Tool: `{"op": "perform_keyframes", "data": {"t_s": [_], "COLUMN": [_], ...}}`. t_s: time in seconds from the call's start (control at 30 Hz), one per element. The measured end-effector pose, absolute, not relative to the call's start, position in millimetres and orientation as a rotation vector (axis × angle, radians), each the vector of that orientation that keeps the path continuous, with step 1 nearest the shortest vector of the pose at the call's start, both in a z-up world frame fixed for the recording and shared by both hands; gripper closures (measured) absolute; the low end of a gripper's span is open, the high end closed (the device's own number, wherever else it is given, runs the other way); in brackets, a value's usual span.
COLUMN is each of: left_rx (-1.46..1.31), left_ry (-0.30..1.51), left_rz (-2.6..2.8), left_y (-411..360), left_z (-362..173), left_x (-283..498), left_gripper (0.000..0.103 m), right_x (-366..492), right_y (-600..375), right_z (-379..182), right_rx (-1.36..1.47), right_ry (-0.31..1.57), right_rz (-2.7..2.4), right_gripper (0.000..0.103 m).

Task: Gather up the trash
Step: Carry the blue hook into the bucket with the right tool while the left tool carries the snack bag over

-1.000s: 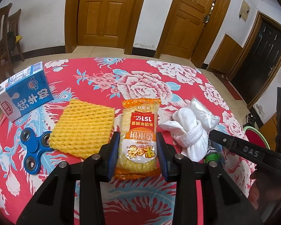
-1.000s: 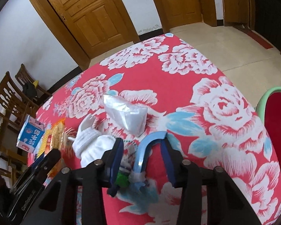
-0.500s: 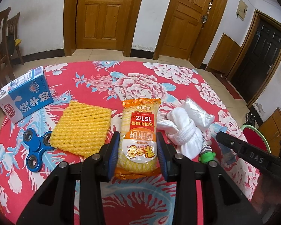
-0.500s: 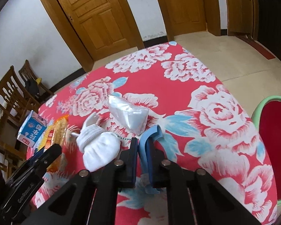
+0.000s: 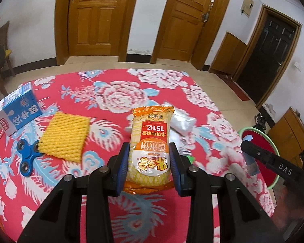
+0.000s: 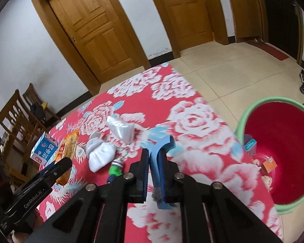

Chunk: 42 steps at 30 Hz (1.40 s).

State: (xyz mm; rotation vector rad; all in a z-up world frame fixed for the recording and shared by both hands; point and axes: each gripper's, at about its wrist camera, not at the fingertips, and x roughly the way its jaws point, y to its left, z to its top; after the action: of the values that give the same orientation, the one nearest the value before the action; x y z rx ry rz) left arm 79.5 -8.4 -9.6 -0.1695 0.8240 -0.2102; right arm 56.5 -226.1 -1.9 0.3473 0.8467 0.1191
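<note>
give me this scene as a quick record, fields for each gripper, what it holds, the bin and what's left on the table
left gripper: shut on rice cracker packet, lifted off the cloth
right gripper: shut on blue curved plastic piece
bin: red bucket with green rim, on the floor past the table's right edge, some scraps already inside
table: red floral tablecloth
left on table: milk carton, yellow foam net, blue fidget spinner, white sock, clear plastic bag, small green toy

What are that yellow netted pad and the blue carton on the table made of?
The yellow pad looks like soft foam mesh: matte, with an open diamond lattice. The blue carton seems to be printed coated paperboard, with crisp folded edges; whether its surface is glossy is unclear.
</note>
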Motion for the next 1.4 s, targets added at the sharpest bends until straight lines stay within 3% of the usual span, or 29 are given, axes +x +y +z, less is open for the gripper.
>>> {"op": "perform_keyframes", "data": {"t_s": [0.53, 1.4], "left_rx": [-0.091, 0.055], "left_ry": [0.848, 0.909], "left_rz": [-0.361, -0.541], "left_y": [-87.8, -210.4], "left_z": [4.4, -15.8], "left_x": [67.2, 71.7], "left_gripper": [0.065, 0.065], "right_x": [18.7, -2.0], "right_y": [-313.7, -417.5], "right_z": [5.0, -42.0], "right_rx": [0.450, 0.584], "right_ry": [0.771, 0.814], "right_rz": [-0.009, -0.182], "right_gripper": [0.092, 0.090]}}
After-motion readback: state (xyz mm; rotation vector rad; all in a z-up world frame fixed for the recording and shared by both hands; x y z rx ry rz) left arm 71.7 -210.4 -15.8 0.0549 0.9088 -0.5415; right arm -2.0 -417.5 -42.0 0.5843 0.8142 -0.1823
